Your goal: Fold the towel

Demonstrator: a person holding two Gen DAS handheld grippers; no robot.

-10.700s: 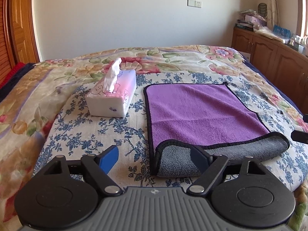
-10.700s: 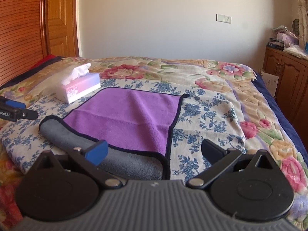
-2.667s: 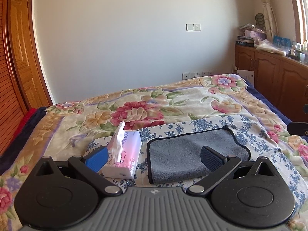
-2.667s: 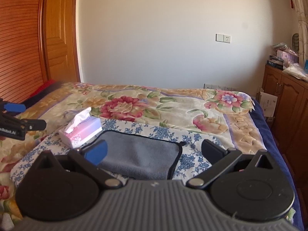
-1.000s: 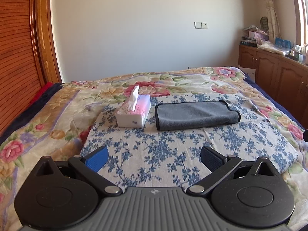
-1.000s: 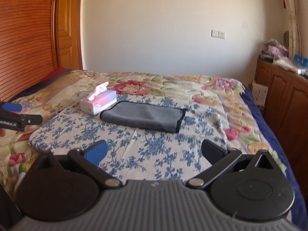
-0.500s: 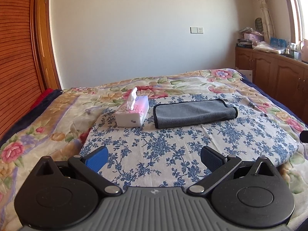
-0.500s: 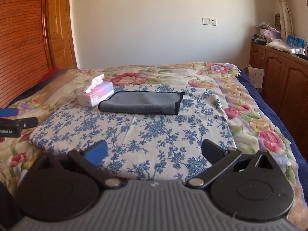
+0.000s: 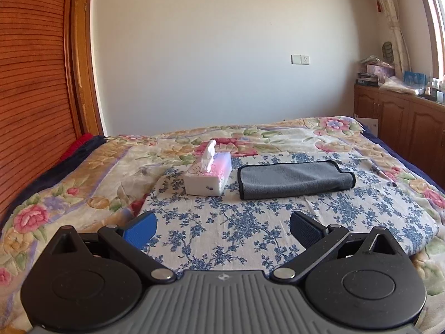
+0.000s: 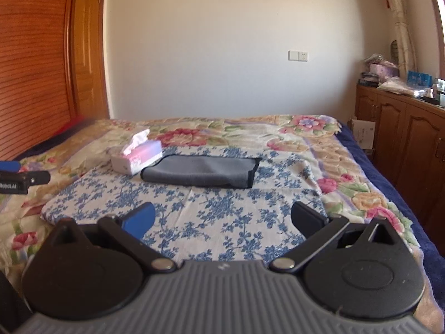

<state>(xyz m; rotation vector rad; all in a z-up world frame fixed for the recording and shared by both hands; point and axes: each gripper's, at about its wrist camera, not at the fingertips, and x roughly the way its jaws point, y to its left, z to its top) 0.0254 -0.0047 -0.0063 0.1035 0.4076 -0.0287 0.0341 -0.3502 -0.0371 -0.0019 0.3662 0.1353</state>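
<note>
The towel (image 9: 294, 178) lay folded into a grey strip on the bed (image 9: 250, 222), around 12 o'clock, tissue box (image 9: 208, 176) just beside it at 11. Left gripper (image 9: 222, 226) and right gripper (image 10: 222, 220) hung well back, fingers spread wide, holding nothing, so the fold looked finished.

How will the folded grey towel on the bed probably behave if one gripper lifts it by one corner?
The folded grey microfibre towel with black edging is probably floppy: its layers sag softly on the blue floral sheet. Lifted by one corner, it would likely droop and unfold. It looks light, and its soft pile suggests it would not slip easily.
</note>
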